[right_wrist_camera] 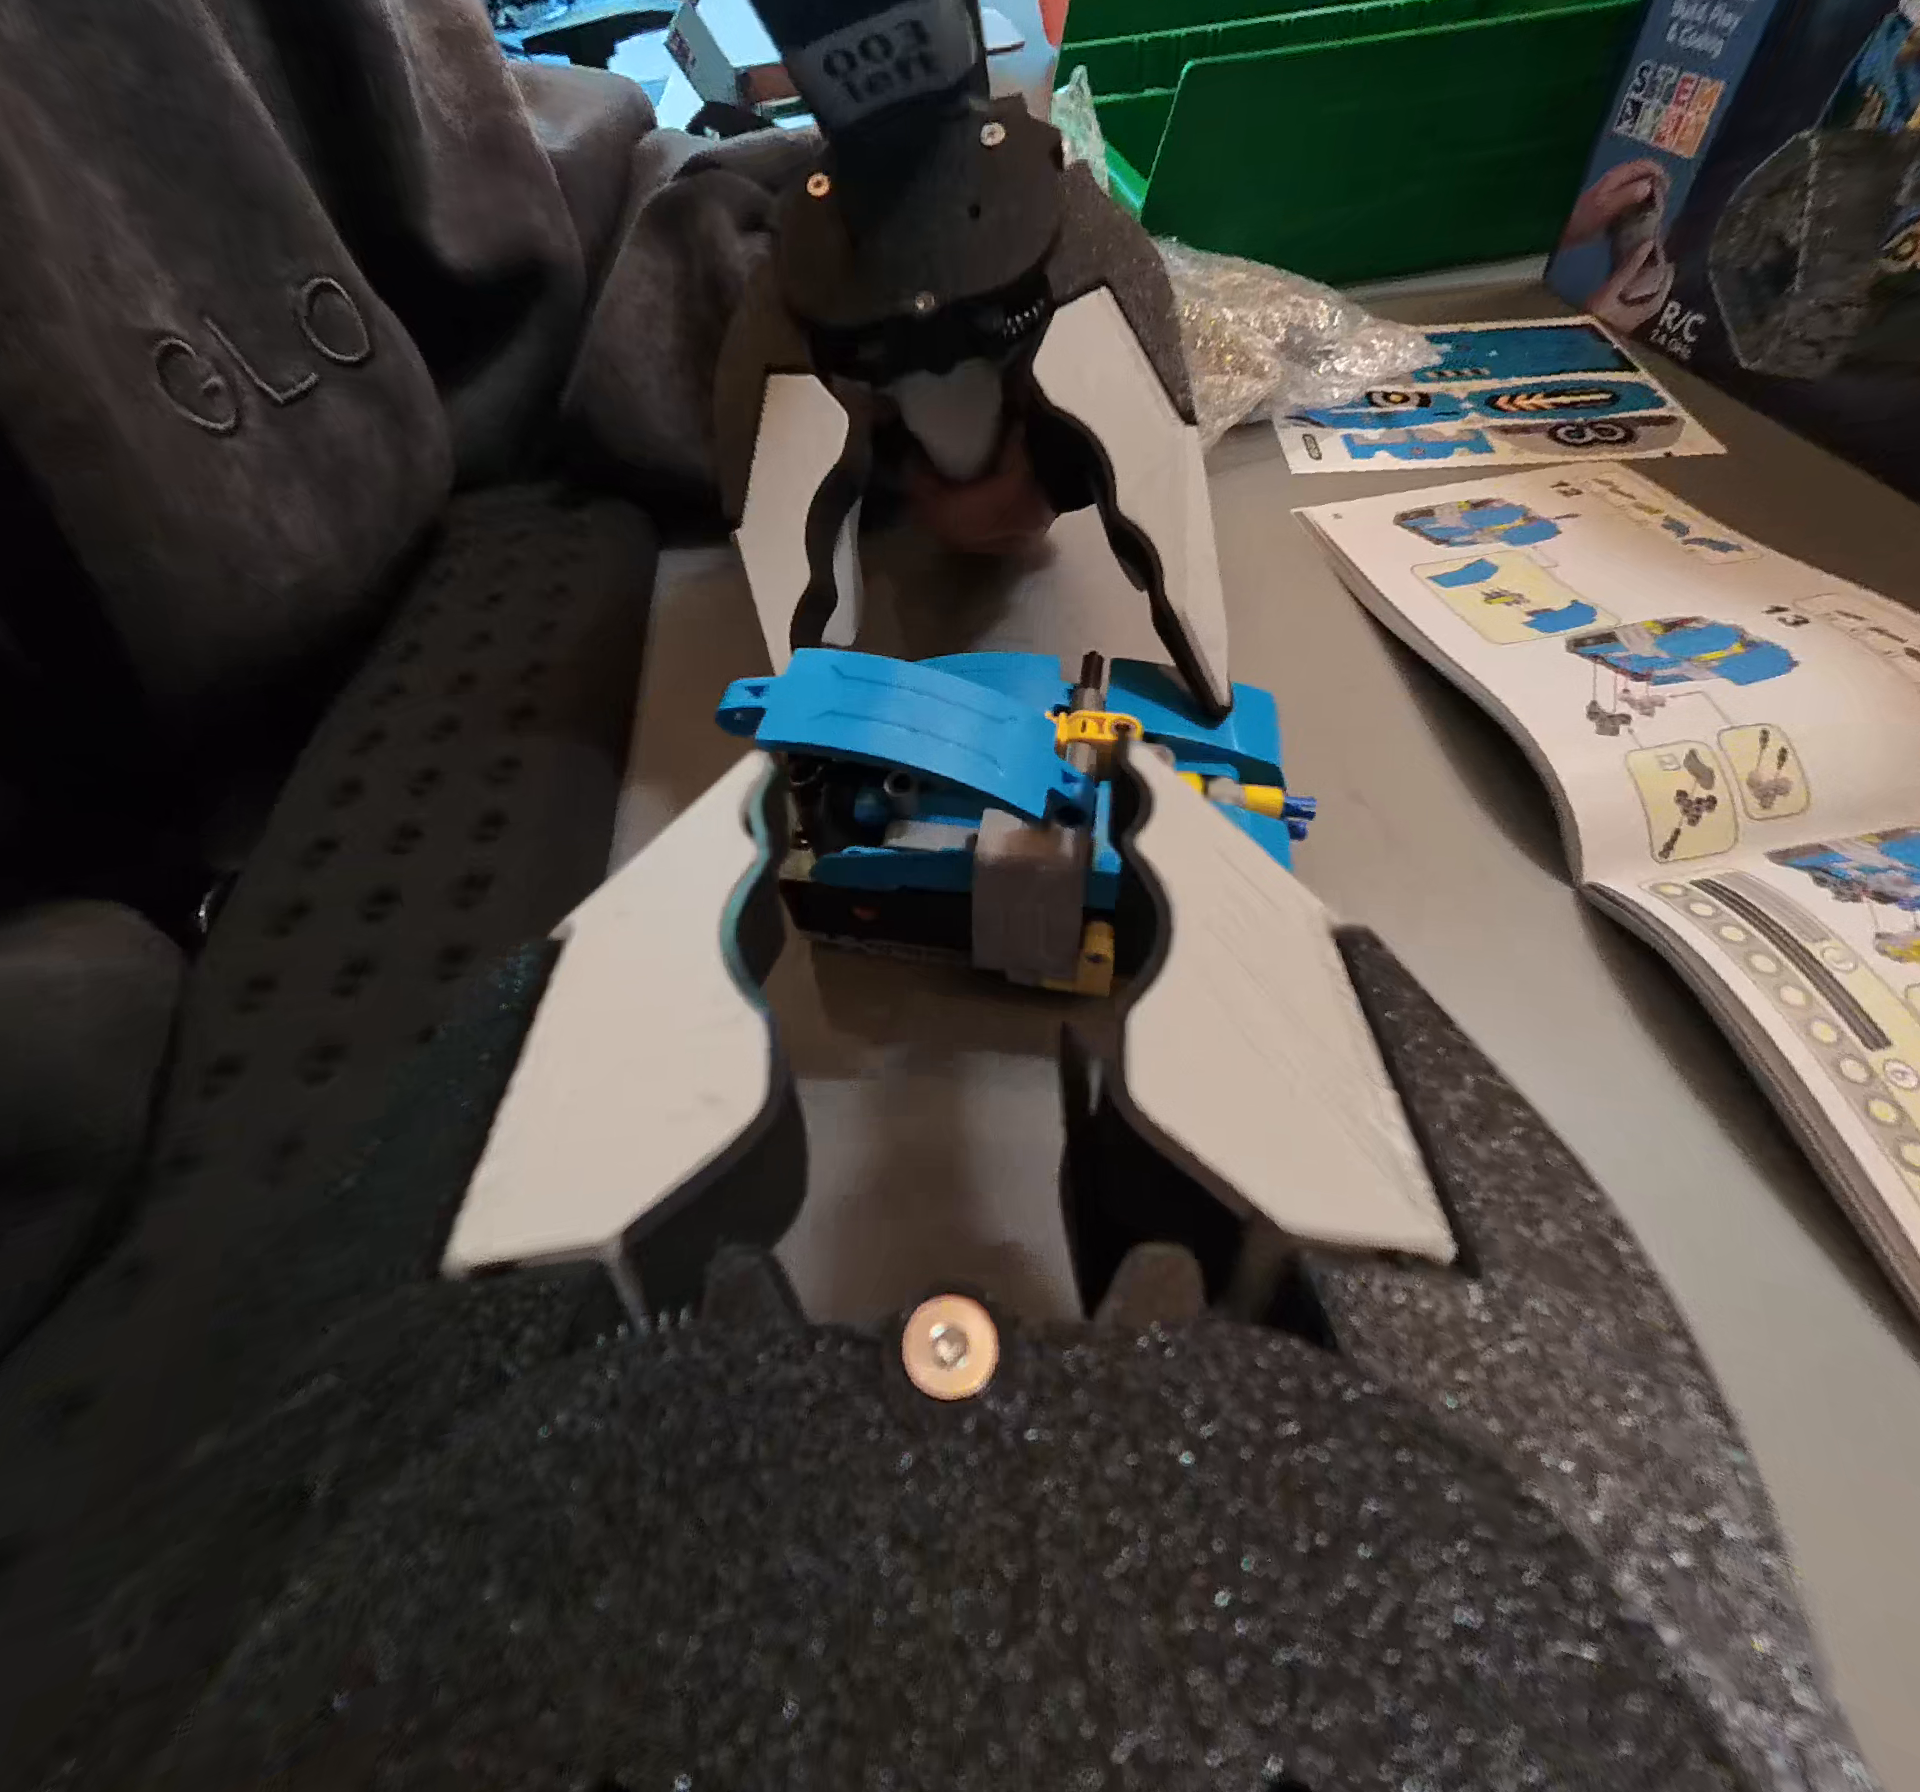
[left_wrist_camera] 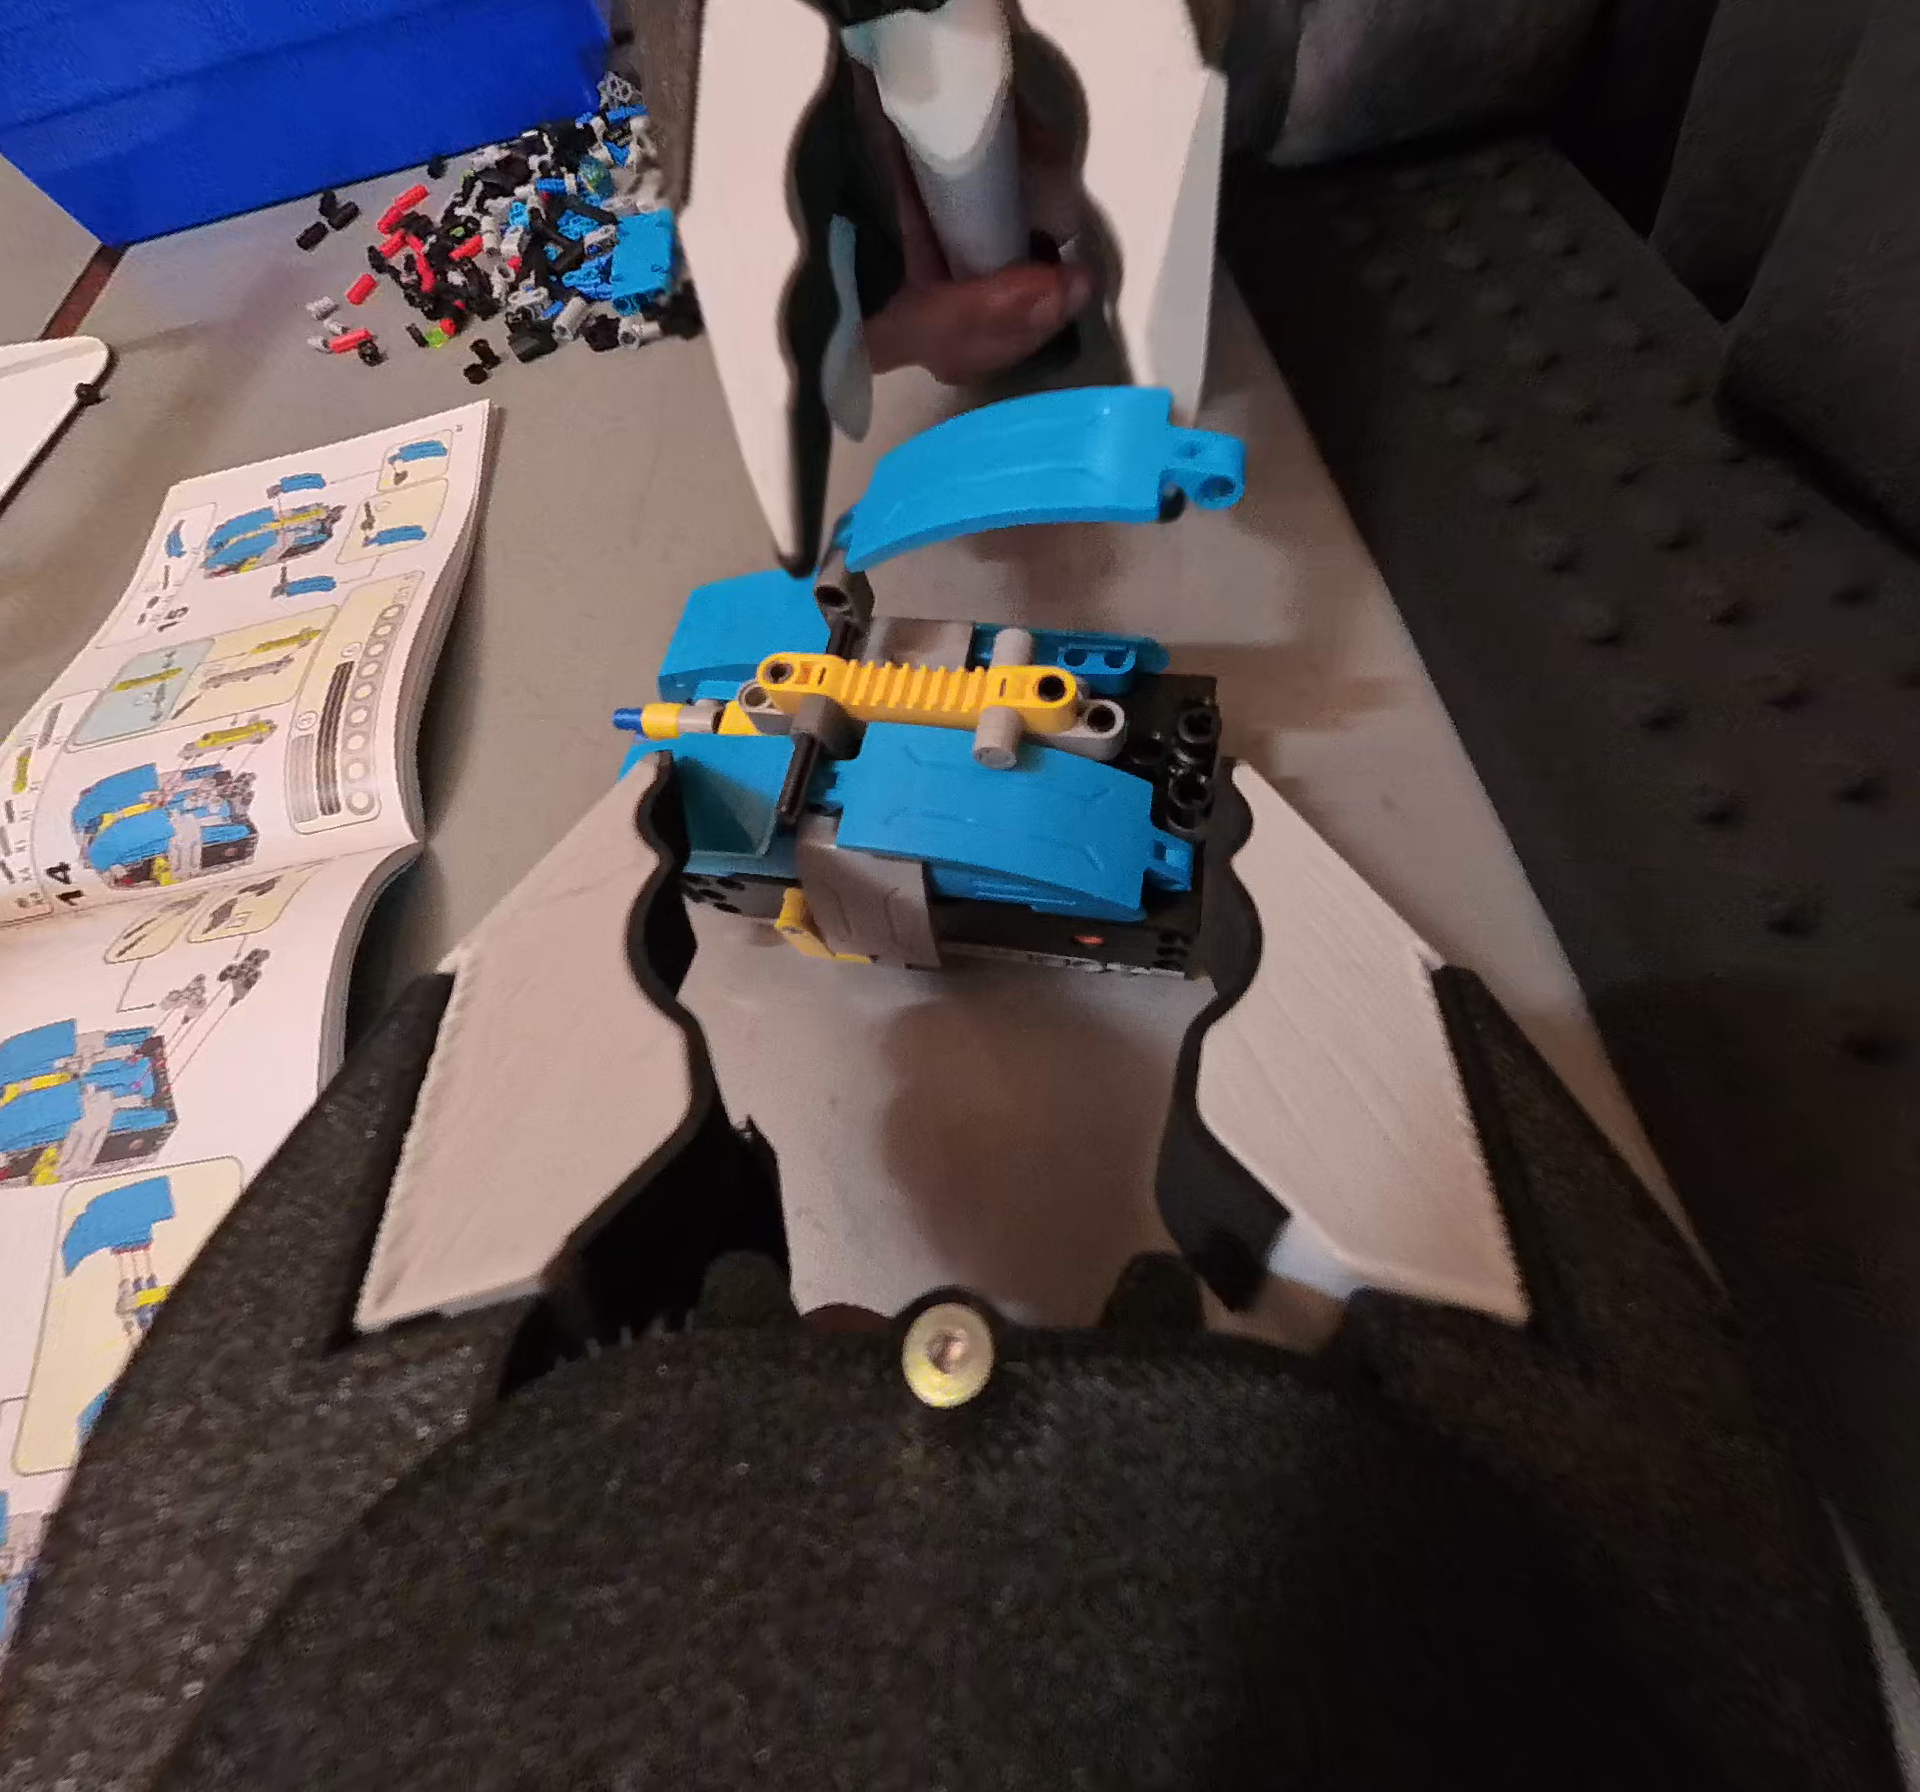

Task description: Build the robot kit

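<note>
Though snug within left hand-held gripper (left_wrist_camera: 945,786), model (left_wrist_camera: 966,807) near table edge (left_wrist_camera: 1434,807)

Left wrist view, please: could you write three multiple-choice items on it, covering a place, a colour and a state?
1. The loose brick pile lies: A on the booklet; B on the table by the blue bin; C inside the green bin.
2. The toothed rack on the brick model is: A yellow; B red; C white.
3. The right gripper is: A open and empty; B shut on a blue curved panel; C out of view.
Answers: B, the pile sits beside the bin; A, plainly yellow; B, the panel spans its fingers.
</note>
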`<state>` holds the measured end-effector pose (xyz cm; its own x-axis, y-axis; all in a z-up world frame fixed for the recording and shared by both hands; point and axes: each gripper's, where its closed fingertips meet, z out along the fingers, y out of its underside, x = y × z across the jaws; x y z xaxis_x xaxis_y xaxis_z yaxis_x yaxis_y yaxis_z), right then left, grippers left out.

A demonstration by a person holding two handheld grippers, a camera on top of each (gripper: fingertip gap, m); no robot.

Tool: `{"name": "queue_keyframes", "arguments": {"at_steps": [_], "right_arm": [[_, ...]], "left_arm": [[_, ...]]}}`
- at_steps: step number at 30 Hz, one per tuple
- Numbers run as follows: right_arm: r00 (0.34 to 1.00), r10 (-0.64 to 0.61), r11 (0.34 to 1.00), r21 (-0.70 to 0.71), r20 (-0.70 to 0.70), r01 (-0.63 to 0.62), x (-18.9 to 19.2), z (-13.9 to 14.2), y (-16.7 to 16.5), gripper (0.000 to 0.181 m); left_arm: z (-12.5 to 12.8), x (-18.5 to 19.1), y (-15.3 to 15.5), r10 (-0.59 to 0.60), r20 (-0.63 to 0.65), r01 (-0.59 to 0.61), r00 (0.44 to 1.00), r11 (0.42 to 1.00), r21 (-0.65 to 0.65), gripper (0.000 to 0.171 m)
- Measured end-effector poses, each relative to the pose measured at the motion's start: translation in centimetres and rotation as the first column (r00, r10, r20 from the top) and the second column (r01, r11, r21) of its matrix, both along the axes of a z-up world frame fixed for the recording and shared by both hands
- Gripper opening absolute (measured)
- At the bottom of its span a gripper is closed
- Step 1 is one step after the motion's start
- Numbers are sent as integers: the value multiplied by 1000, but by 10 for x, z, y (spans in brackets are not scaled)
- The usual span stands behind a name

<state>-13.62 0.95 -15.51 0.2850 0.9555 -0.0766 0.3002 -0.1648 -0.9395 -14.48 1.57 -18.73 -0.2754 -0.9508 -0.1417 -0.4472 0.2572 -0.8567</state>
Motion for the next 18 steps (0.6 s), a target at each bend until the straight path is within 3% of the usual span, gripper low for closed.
{"name": "queue_keyframes", "arguments": {"at_steps": [4,7,9,15,18], "right_arm": [[997,-61,997,45,43,59,0,-5,11,36],[988,-96,994,68,122,88,-1,-17,15,30],[978,-144,983,132,150,124,2,-16,21,17],[973,-181,966,214,140,148,2,-12,24,13],[964,-197,934,332,179,129,2,-12,25,9]], "left_arm": [[0,-1,0,0,3,0,1000,1000,0,100],[0,-1,0,1,5,-1,1000,1000,-1,100],[0,-1,-1,0,4,0,1000,1000,1,100],[0,0,0,3,2,-3,1000,1000,-7,100],[-1,-1,-1,-2,3,2,1000,1000,5,100]]}}
